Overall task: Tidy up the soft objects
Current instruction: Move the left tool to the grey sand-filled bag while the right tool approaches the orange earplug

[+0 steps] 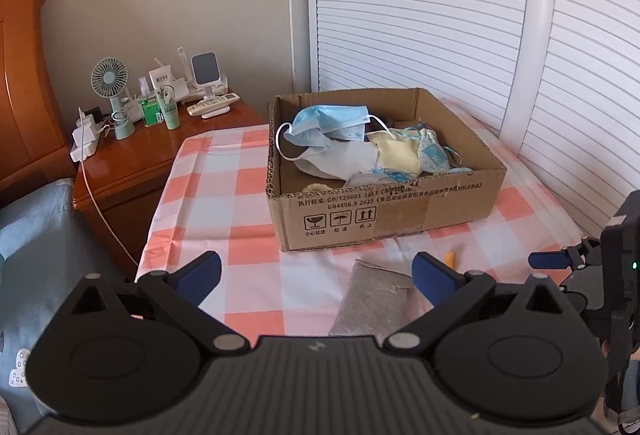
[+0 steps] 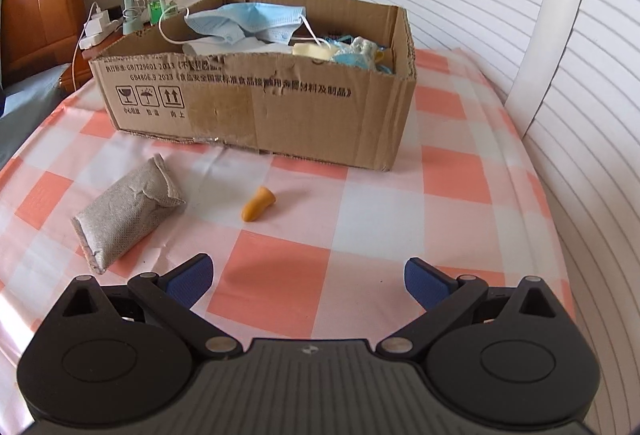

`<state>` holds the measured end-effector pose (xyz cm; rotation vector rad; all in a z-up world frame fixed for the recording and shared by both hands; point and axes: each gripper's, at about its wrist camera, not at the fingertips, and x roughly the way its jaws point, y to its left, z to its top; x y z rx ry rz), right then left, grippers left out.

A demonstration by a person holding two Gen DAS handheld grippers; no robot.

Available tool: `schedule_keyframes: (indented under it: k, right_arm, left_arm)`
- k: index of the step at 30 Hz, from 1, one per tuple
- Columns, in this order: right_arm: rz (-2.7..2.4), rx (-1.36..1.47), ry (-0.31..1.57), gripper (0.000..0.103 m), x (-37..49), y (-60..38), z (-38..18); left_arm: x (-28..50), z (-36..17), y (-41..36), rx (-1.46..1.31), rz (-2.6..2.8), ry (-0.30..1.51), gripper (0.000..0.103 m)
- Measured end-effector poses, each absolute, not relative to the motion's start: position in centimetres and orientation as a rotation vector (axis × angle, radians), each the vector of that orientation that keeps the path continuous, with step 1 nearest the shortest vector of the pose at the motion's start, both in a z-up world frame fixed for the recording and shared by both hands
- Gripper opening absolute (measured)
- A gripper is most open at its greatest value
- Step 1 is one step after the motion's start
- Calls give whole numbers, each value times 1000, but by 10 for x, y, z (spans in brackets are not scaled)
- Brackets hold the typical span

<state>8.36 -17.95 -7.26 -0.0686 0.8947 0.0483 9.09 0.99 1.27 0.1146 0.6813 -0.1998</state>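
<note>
This is a home bedroom. A carved wooden headboard (image 1: 20, 75) stands against the wall, with blue bedding (image 1: 40, 255) below it. Beside it a wooden nightstand (image 1: 140, 163) carries a small desk fan (image 1: 110, 83), lotion tubes (image 1: 166, 91), a remote control (image 1: 214, 103) and a charger (image 1: 86, 141). White louvered wardrobe doors (image 1: 420, 3) fill the far wall behind a table with a pink checked tablecloth (image 1: 224, 195).

From my left wrist view, the grey pouch (image 1: 372, 299) is partly hidden behind the tongs' right finger (image 1: 434, 275); the orange earplug (image 1: 451, 258) barely shows. The box (image 1: 384, 211) wall hides its lower contents.
</note>
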Motion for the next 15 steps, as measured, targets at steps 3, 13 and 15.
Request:
schedule_keyframes:
  k: [3, 13, 15]
  right_arm:
    - [49, -73, 895, 103, 87, -178, -77]
    - [65, -62, 869, 103, 106, -180, -81]
    - [68, -60, 863, 103, 109, -181, -82]
  left_arm:
    - [96, 4, 8, 121, -211, 703, 101]
    - [112, -22, 5, 128, -237, 777, 101]
    - [114, -26, 3, 133, -251, 788, 101]
